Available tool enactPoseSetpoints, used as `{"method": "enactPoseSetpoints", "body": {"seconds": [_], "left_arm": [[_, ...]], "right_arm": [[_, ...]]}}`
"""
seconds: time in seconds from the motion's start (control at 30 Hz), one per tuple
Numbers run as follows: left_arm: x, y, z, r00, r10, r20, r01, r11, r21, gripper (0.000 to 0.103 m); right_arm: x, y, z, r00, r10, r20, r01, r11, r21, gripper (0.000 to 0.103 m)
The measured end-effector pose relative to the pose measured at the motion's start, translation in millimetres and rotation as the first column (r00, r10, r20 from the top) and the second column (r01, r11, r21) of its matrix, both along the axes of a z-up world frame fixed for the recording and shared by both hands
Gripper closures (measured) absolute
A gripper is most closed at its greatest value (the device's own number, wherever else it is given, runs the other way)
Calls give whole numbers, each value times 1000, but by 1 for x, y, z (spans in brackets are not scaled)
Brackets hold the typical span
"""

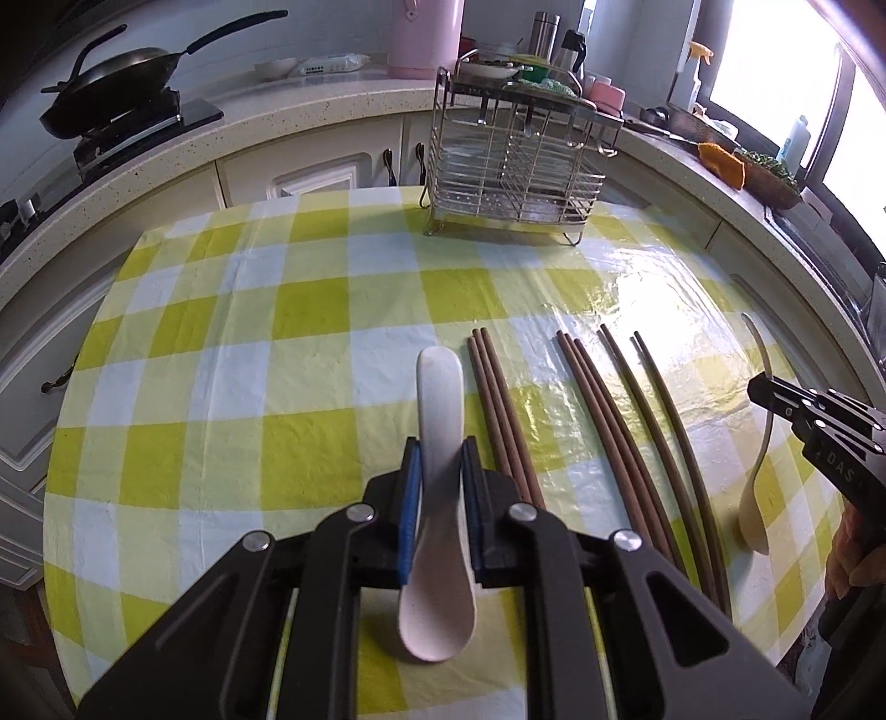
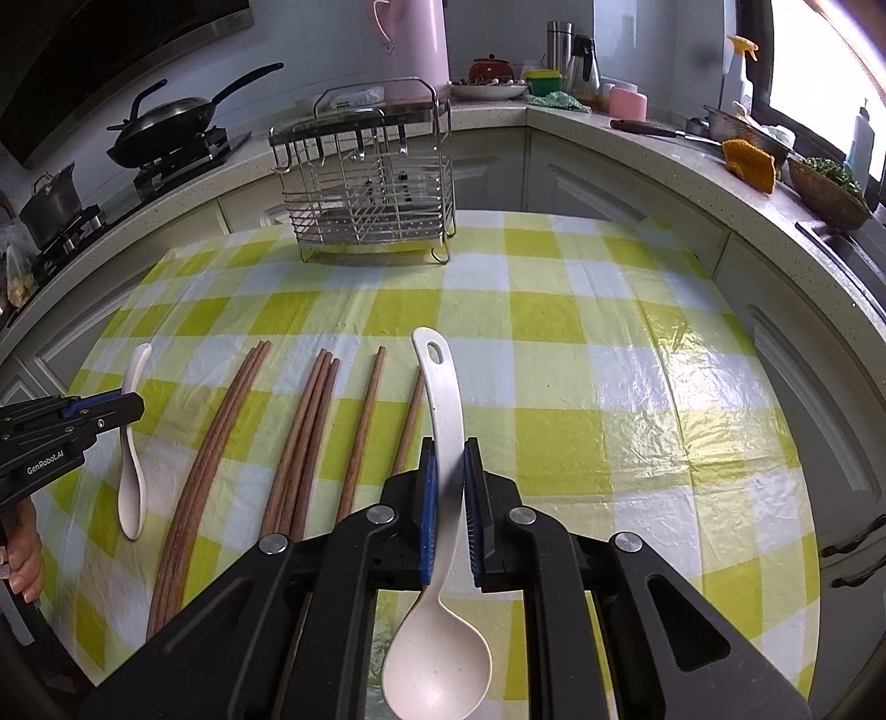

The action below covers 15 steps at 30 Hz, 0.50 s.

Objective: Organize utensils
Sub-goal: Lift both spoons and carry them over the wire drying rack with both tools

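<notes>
My left gripper (image 1: 439,448) is shut on a short white spoon (image 1: 437,399), handle pointing away, bowl near the camera. It also shows in the right wrist view (image 2: 132,443). My right gripper (image 2: 449,448) is shut on a long white ladle spoon (image 2: 443,387) with a hole in its handle; it shows in the left wrist view (image 1: 761,443). Several brown chopsticks (image 1: 598,421) lie in rows on the yellow checked tablecloth (image 1: 277,360) between the two grippers, also in the right wrist view (image 2: 310,432). A wire utensil rack (image 1: 512,166) stands at the table's far edge.
Kitchen counters curve around the table. A black pan (image 1: 111,72) sits on the stove at the left, a pink jug (image 1: 423,36) behind the rack, and a basket with greens (image 1: 769,171) and an orange cloth at the right by the window.
</notes>
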<state>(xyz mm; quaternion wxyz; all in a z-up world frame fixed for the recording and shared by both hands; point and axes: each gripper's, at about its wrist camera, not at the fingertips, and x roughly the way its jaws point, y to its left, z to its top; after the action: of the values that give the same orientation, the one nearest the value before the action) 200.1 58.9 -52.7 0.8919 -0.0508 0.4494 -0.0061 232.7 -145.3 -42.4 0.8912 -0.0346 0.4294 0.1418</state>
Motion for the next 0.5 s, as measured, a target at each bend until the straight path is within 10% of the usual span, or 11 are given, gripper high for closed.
{"method": "enactPoseSetpoints", "body": {"seconds": [0.5], "left_arm": [[8,-1,30,993,8,116,-9,1000,7,89]], "right_arm": [[17,10,30,990,42,137,-46,999,28,95]]}}
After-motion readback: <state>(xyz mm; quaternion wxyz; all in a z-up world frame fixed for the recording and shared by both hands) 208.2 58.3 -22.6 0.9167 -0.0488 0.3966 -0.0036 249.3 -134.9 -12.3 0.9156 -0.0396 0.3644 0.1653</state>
